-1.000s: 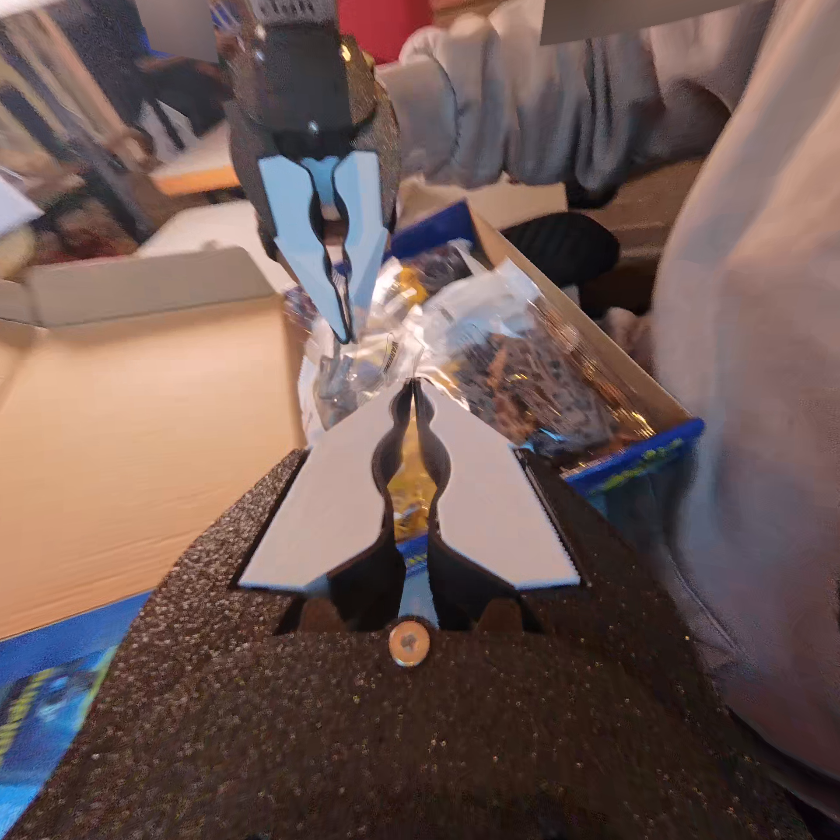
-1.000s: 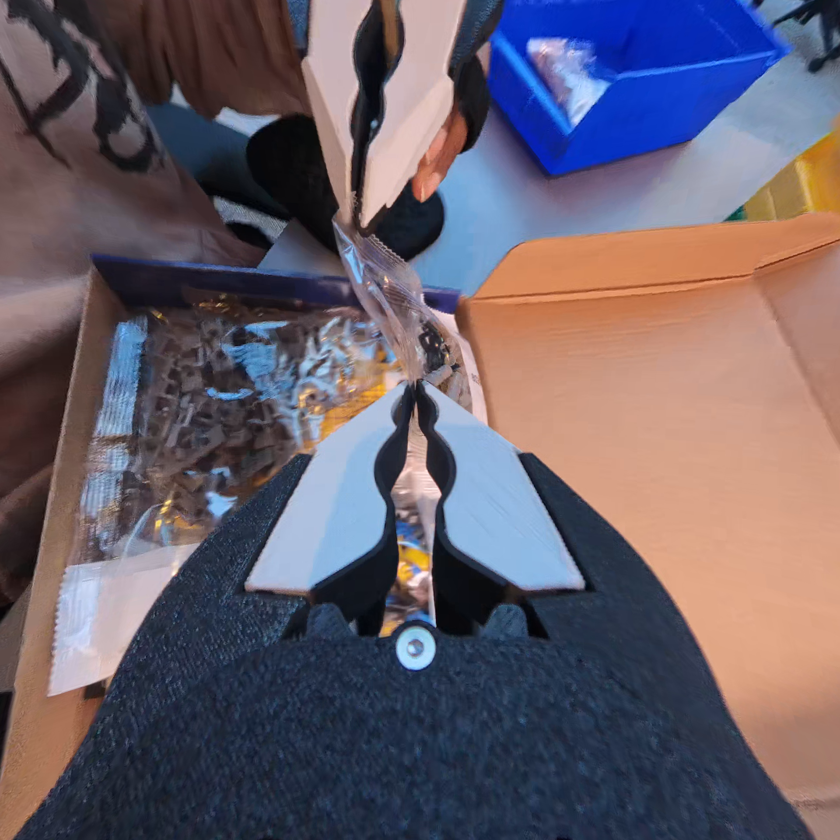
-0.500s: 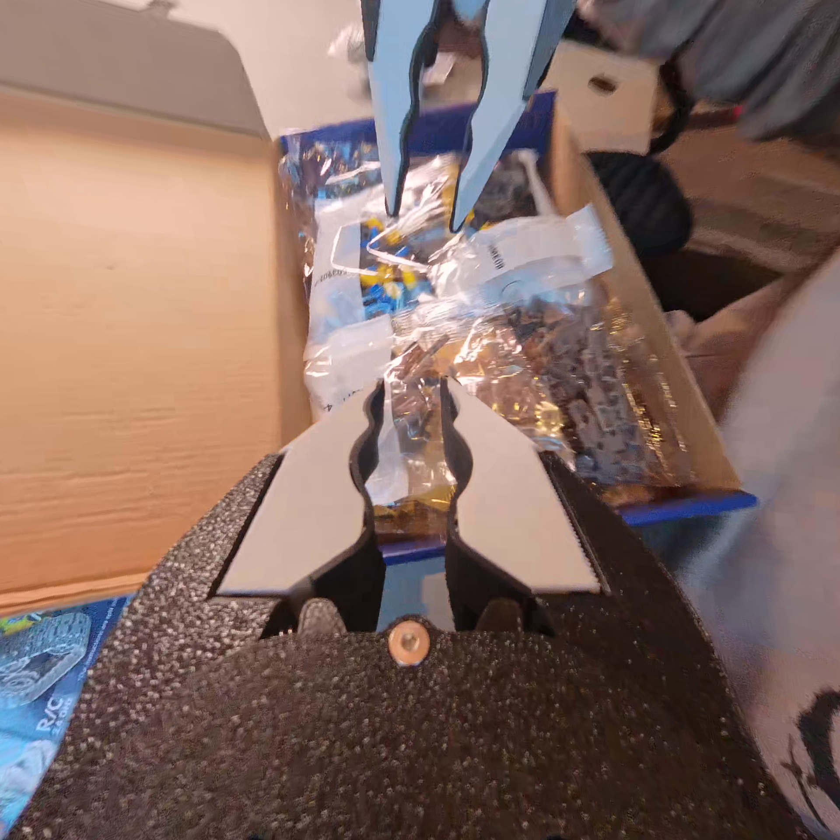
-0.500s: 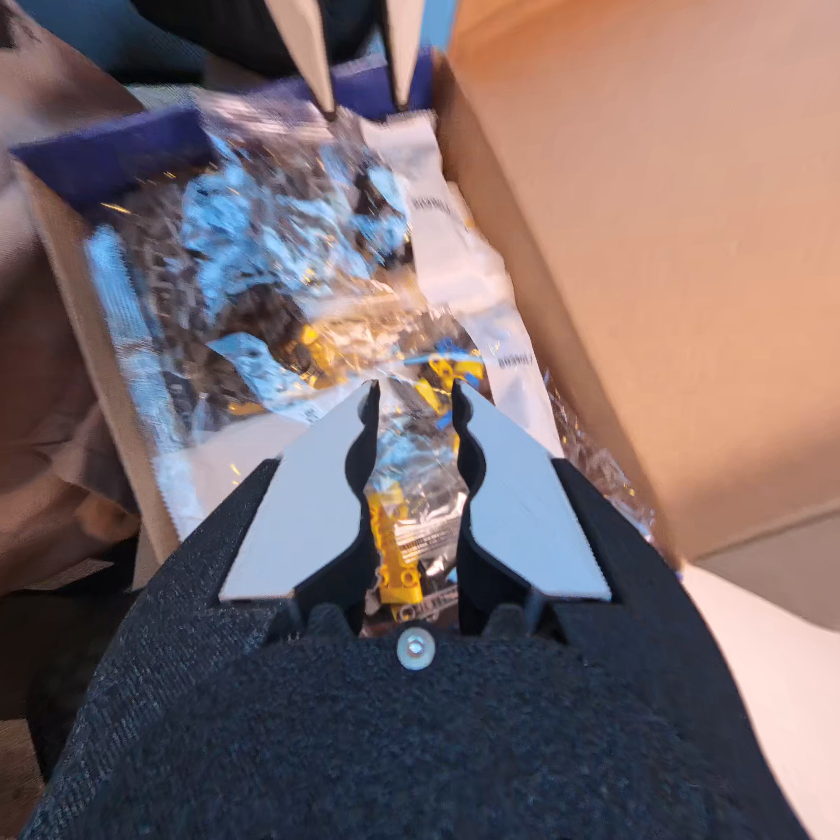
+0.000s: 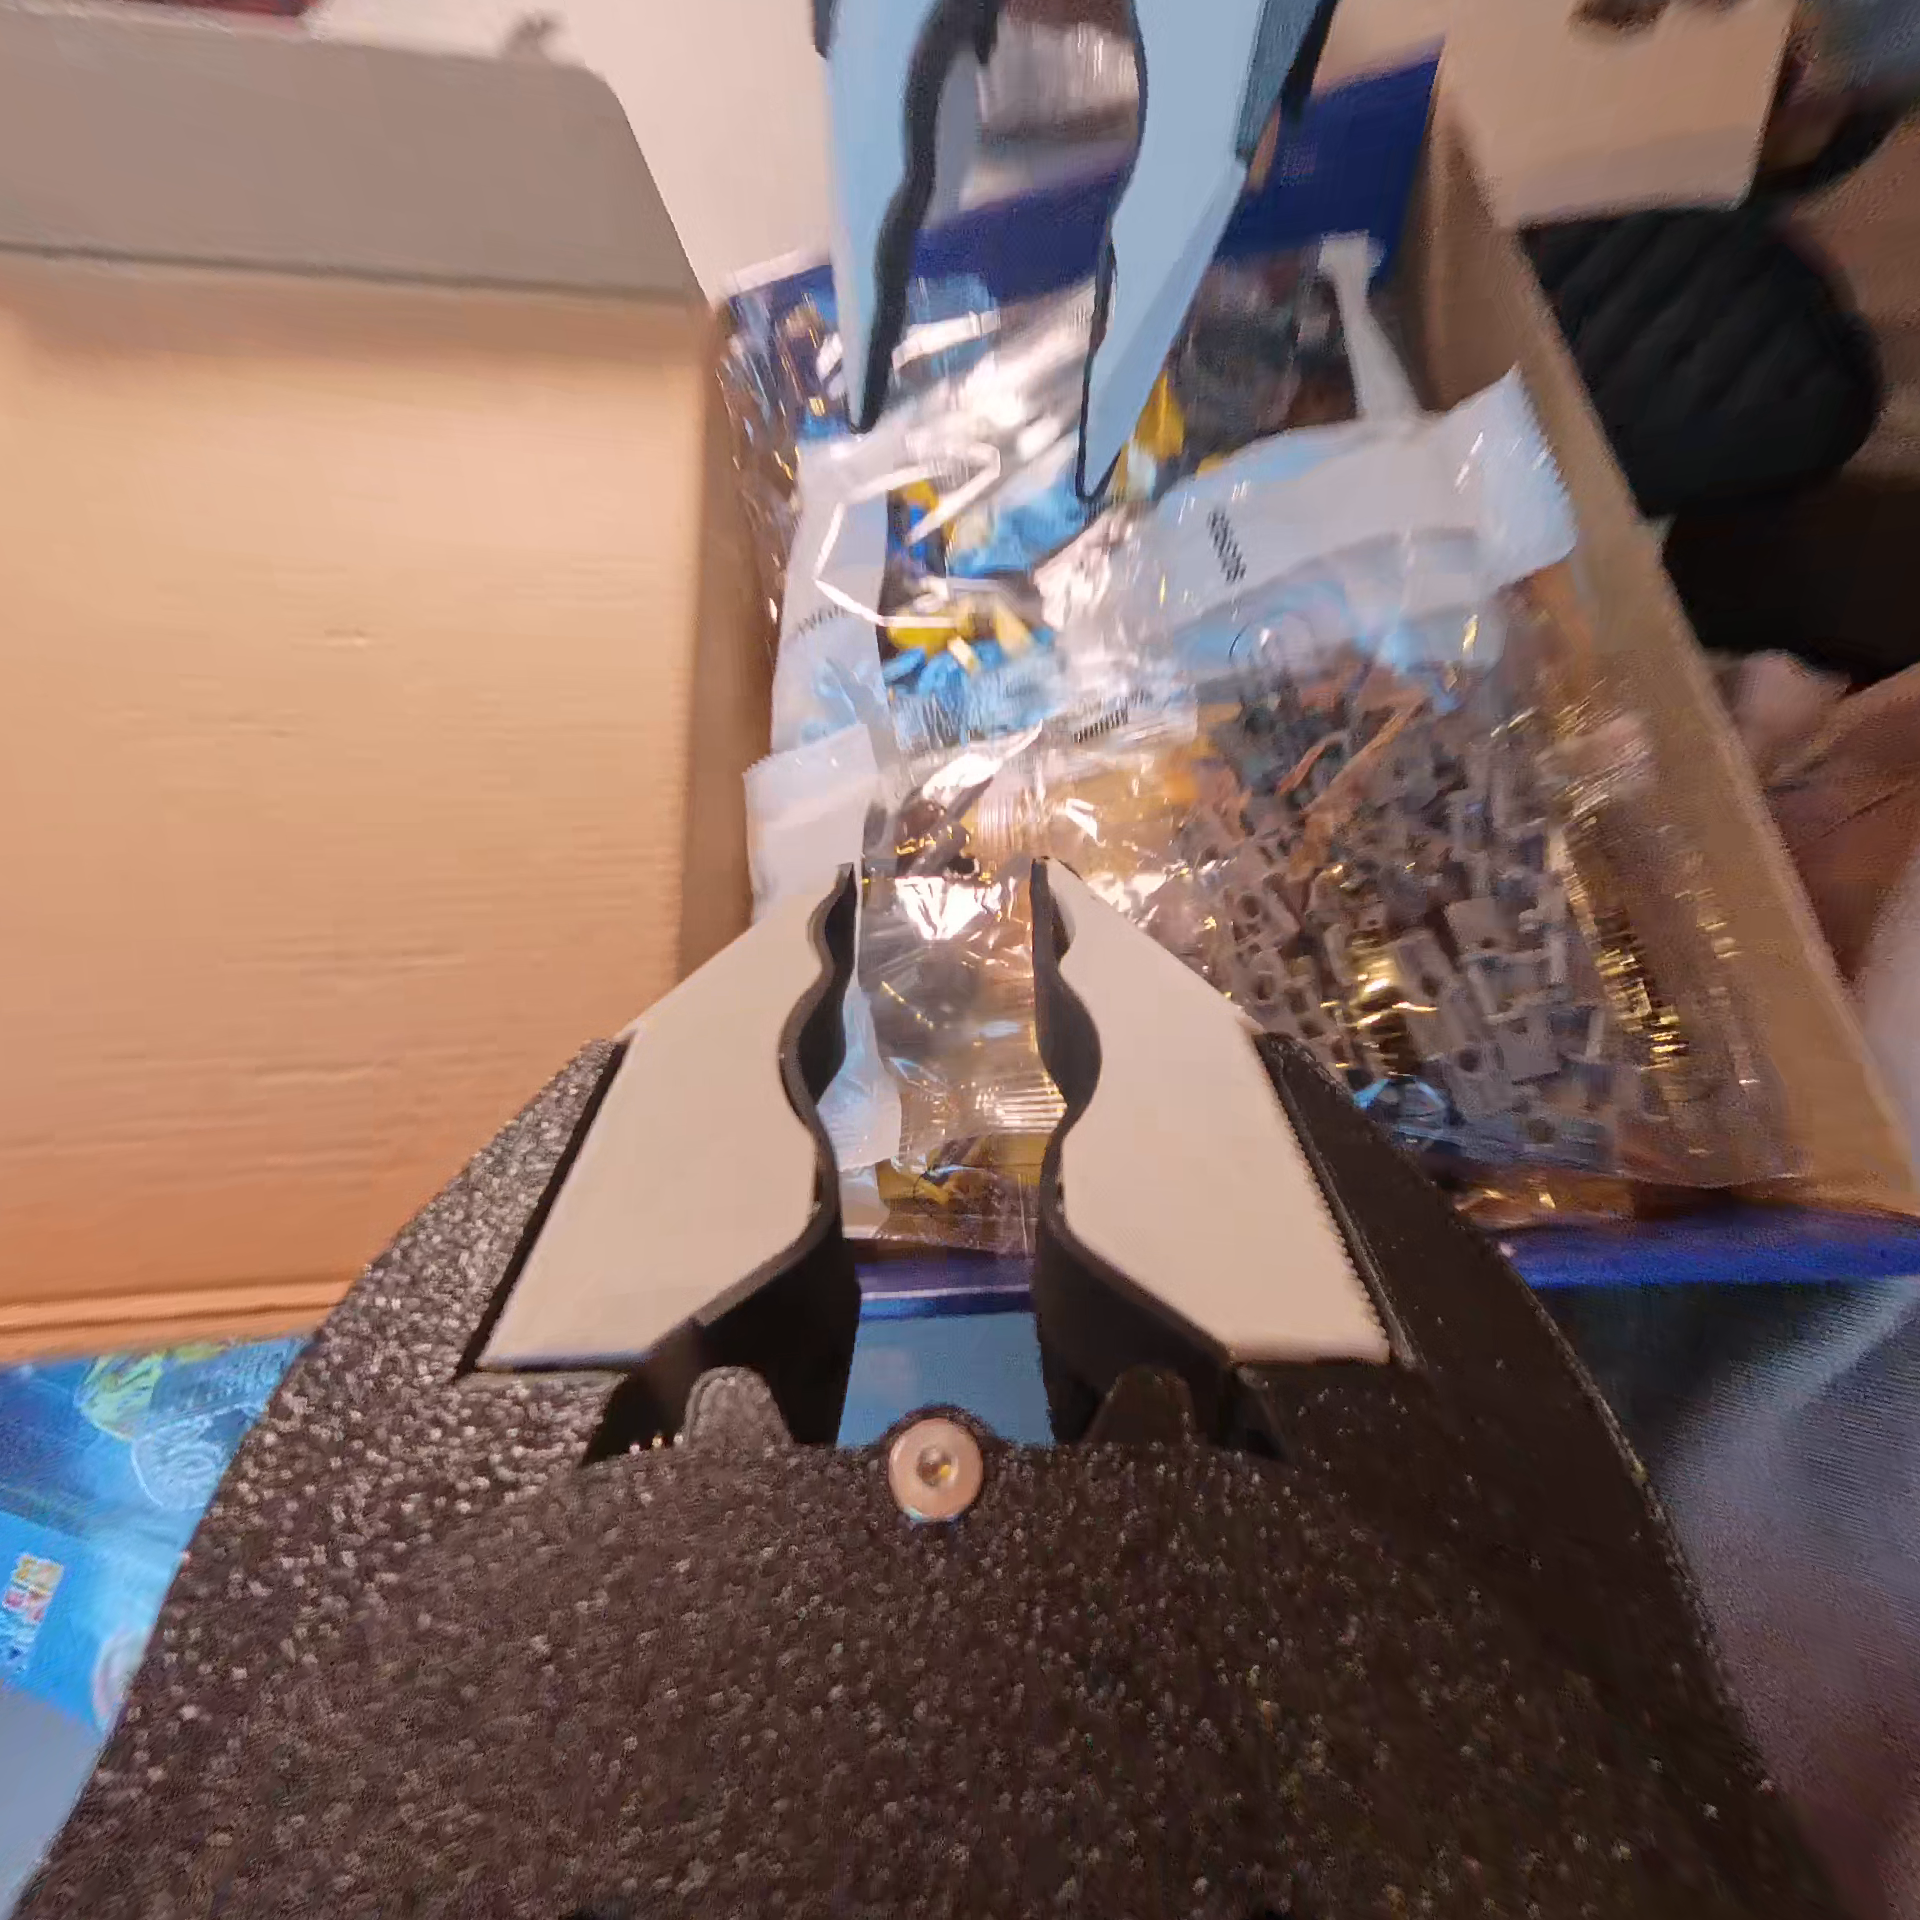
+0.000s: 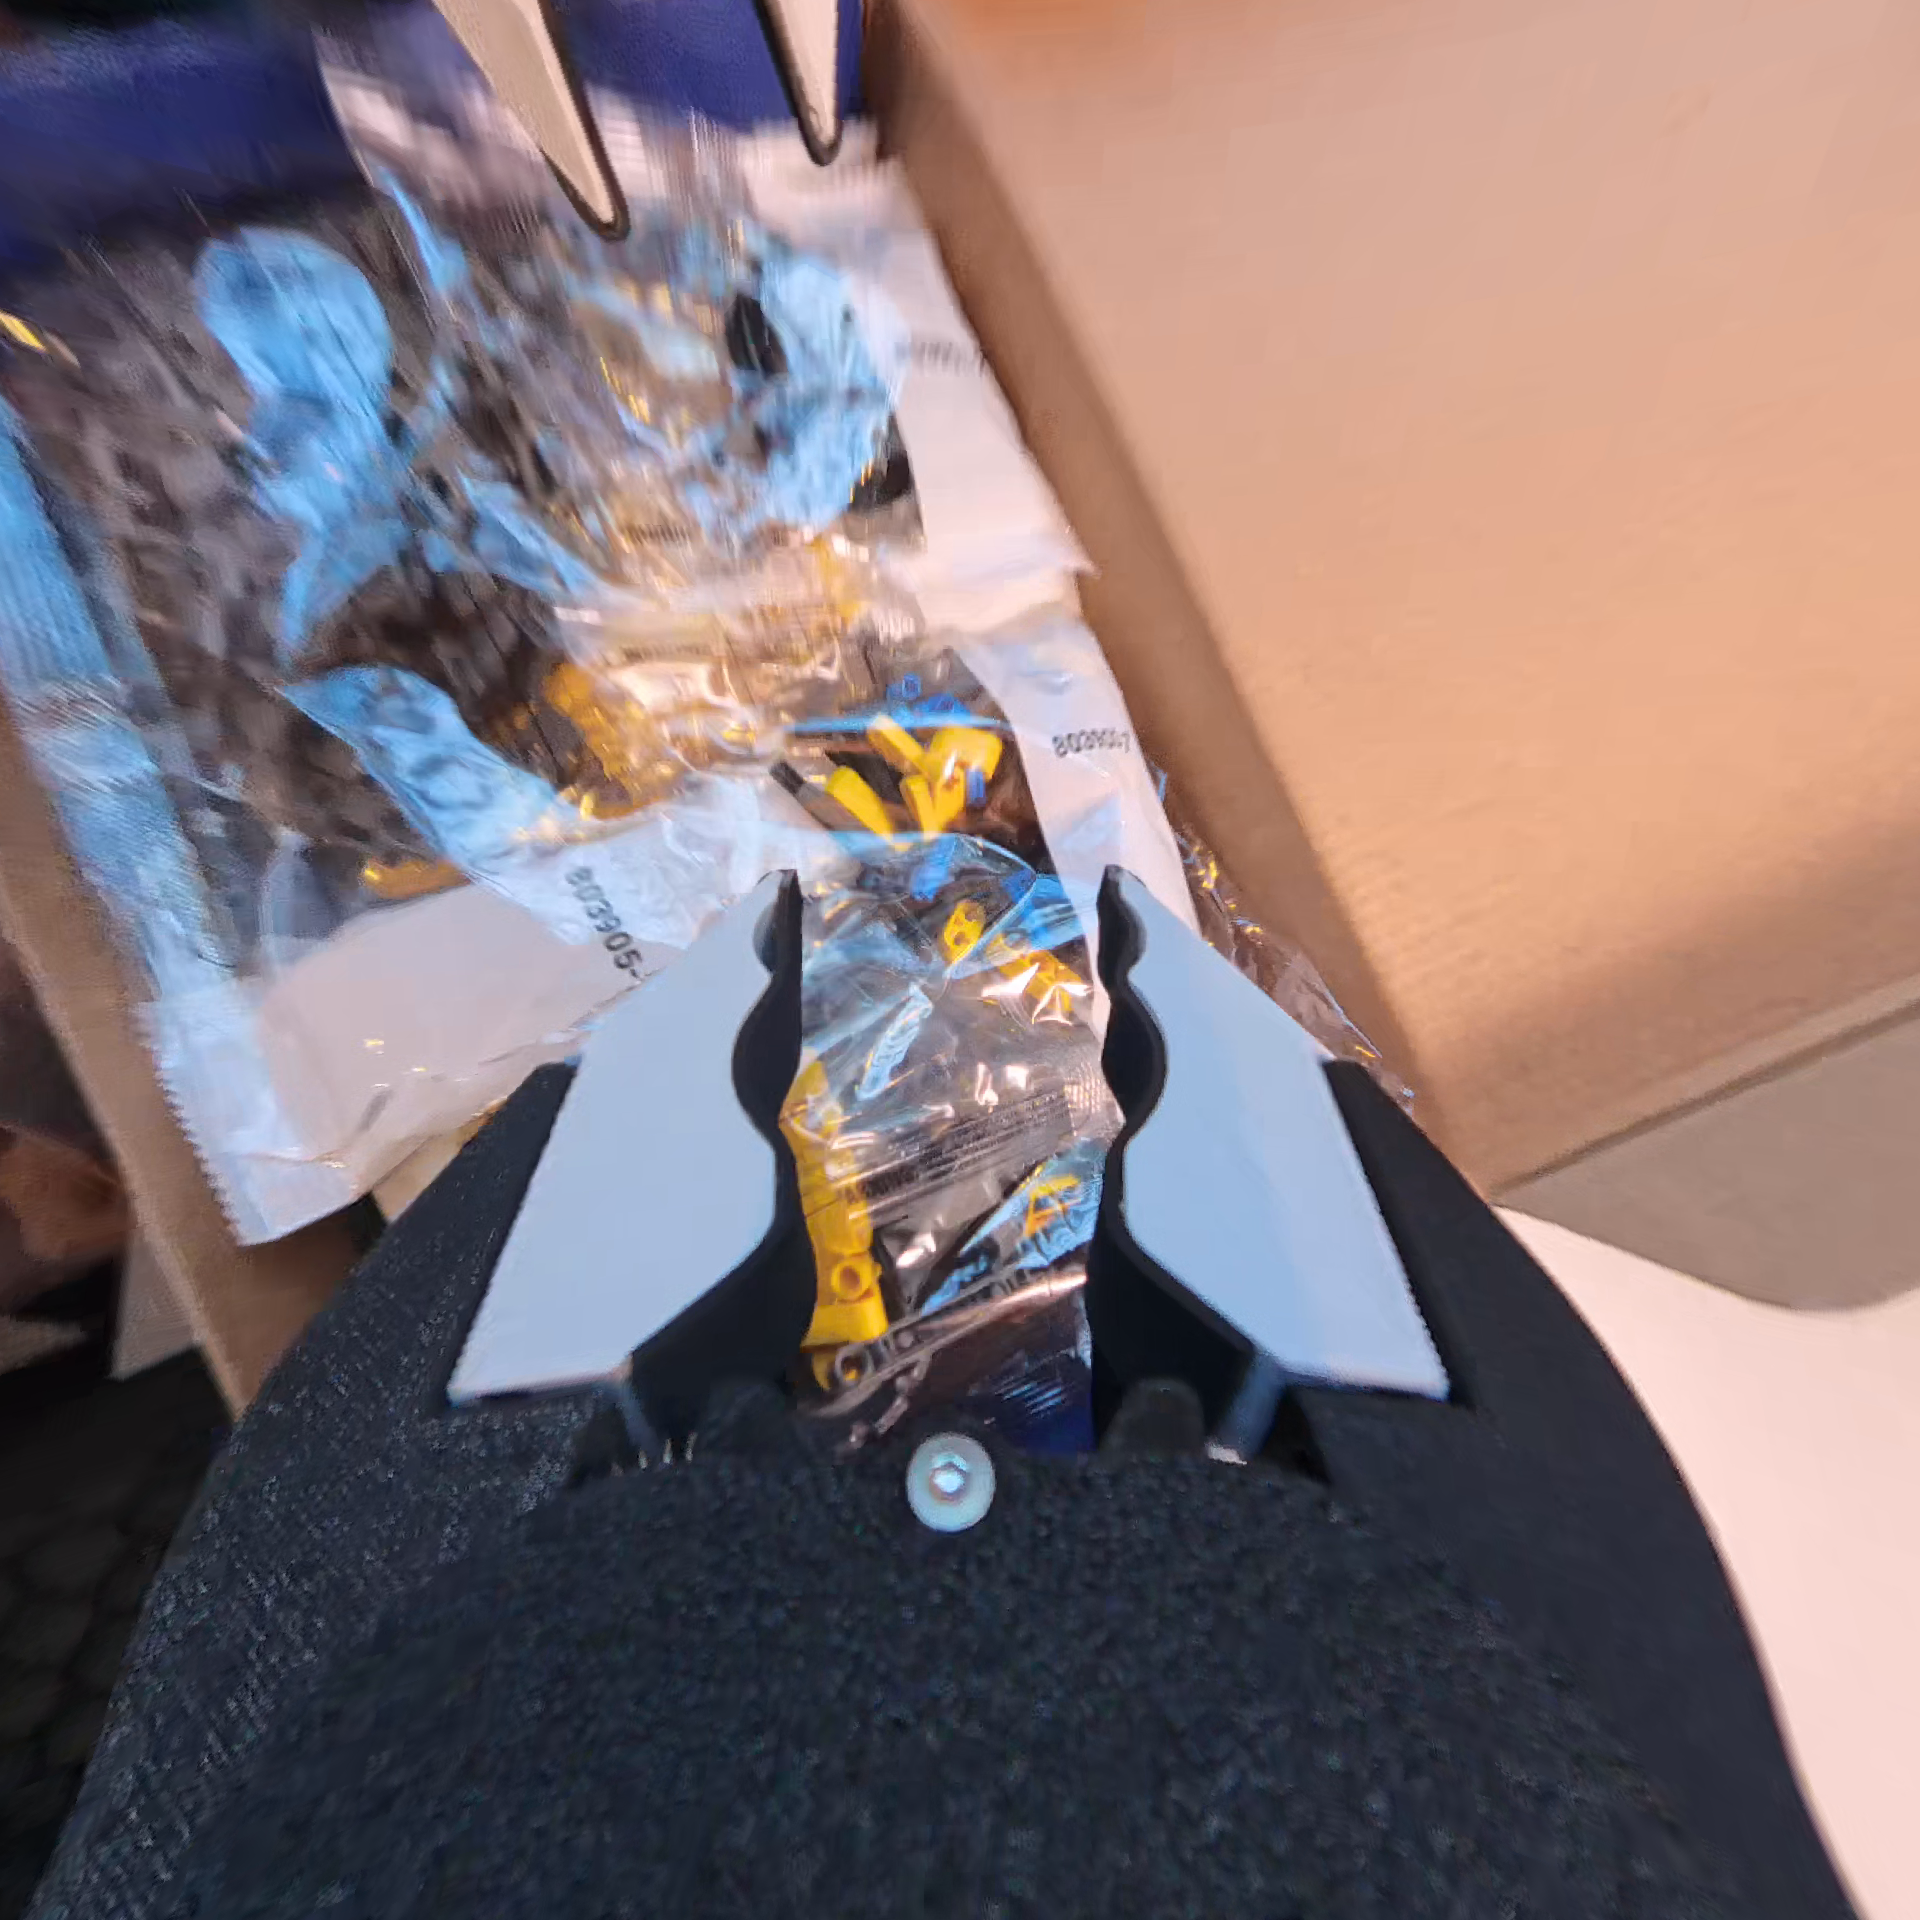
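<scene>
The right gripper, jaws parted, hangs over clear plastic bags of small yellow and blue building pieces inside an open cardboard box. The left gripper, also parted, points in from the far end.

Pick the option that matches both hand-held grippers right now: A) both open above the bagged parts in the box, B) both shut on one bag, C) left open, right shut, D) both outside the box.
A: the left hand-held gripper and right hand-held gripper show a clear gap between their fingers, over the clear bags in the cardboard box.
</scene>
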`<state>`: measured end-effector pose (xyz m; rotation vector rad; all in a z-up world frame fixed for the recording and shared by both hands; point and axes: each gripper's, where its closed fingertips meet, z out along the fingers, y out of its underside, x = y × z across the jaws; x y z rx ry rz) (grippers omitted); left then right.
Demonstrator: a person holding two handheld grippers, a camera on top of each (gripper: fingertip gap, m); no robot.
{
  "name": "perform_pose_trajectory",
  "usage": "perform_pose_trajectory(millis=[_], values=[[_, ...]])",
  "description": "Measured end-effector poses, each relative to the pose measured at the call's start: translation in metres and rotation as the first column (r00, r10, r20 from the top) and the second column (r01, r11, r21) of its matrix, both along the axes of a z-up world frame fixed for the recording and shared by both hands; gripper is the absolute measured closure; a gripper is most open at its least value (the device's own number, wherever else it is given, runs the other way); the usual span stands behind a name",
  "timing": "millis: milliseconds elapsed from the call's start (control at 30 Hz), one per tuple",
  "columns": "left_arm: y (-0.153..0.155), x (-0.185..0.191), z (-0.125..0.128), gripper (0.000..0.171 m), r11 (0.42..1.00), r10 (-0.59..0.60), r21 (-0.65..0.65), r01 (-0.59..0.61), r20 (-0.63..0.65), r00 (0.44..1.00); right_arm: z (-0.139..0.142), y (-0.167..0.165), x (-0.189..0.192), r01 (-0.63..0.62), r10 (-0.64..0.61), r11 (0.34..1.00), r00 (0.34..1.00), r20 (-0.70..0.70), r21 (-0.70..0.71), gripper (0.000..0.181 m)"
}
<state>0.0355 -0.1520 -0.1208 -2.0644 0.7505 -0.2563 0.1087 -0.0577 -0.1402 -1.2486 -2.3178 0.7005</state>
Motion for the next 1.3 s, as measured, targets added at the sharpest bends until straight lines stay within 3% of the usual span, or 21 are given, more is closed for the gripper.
perform_pose_trajectory(millis=[133,200,267,333,400,500,600,700,800,867,1000,1067,1133,1233,1300], values=[[-0.023,-0.050,0.071,0.139,0.974,0.095,0.175,-0.147,0.274,0.957,0.046,0.006,0.009,0.087,-0.122,0.983,0.968,-0.222,-0.162,0.125],[-0.039,-0.109,0.100,0.139,0.912,0.232,0.260,-0.318,0.314,0.921,0.061,0.012,0.016,0.123,-0.196,0.964,0.927,-0.319,-0.236,0.124],[-0.062,-0.184,0.116,0.134,0.814,0.429,0.288,-0.505,0.288,0.856,0.071,0.019,0.024,0.159,-0.269,0.944,0.879,-0.394,-0.289,0.124],[-0.094,-0.268,0.119,0.133,0.697,0.634,0.280,-0.660,0.191,0.750,0.076,0.026,0.032,0.198,-0.327,0.930,0.827,-0.457,-0.309,0.127],[-0.128,-0.348,0.103,0.123,0.599,0.787,0.176,-0.781,0.049,0.615,0.084,0.029,0.039,0.215,-0.359,0.923,0.777,-0.517,-0.318,0.135],[-0.165,-0.438,0.064,0.116,0.489,0.858,-0.045,-0.871,-0.152,0.490,0.100,0.028,0.047,0.200,-0.379,0.916,0.719,-0.582,-0.349,0.143],[-0.182,-0.492,0.020,0.118,0.436,0.809,-0.264,-0.860,-0.304,0.504,0.115,0.025,0.047,0.169,-0.387,0.910,0.678,-0.625,-0.380,0.147],[-0.194,-0.523,-0.019,0.118,0.376,0.702,-0.451,-0.810,-0.432,0.567,0.122,0.023,0.044,0.165,-0.393,0.907,0.659,-0.641,-0.386,0.149],[-0.203,-0.539,-0.044,0.121,0.297,0.611,-0.576,-0.761,-0.498,0.616,0.120,0.019,0.042,0.187,-0.390,0.912,0.670,-0.632,-0.365,0.150],[-0.198,-0.534,-0.056,0.122,0.289,0.592,-0.667,-0.687,-0.439,0.676,0.117,0.019,0.043,0.207,-0.394,0.913,0.678,-0.621,-0.352,0.150],[-0.182,-0.519,-0.076,0.120,0.318,0.592,-0.774,-0.548,-0.289,0.752,0.113,0.023,0.047,0.246,-0.432,0.896,0.673,-0.600,-0.369,0.150],[-0.180,-0.516,-0.086,0.129,0.320,0.571,-0.789,-0.524,-0.280,0.771,0.110,0.024,0.047,0.260,-0.446,0.889,0.674,-0.589,-0.377,0.150],[-0.174,-0.510,-0.083,0.167,0.362,0.558,-0.794,-0.488,-0.234,0.796,0.108,0.024,0.047,0.264,-0.446,0.889,0.678,-0.585,-0.373,0.150],[-0.176,-0.500,-0.073,0.171,0.404,0.487,-0.784,-0.472,-0.252,0.836,0.110,0.022,0.043,0.260,-0.433,0.896,0.684,-0.586,-0.359,0.151],[-0.171,-0.496,-0.058,0.171,0.467,0.471,-0.736,-0.491,-0.263,0.842,0.112,0.022,0.039,0.252,-0.421,0.903,0.687,-0.592,-0.349,0.151]])
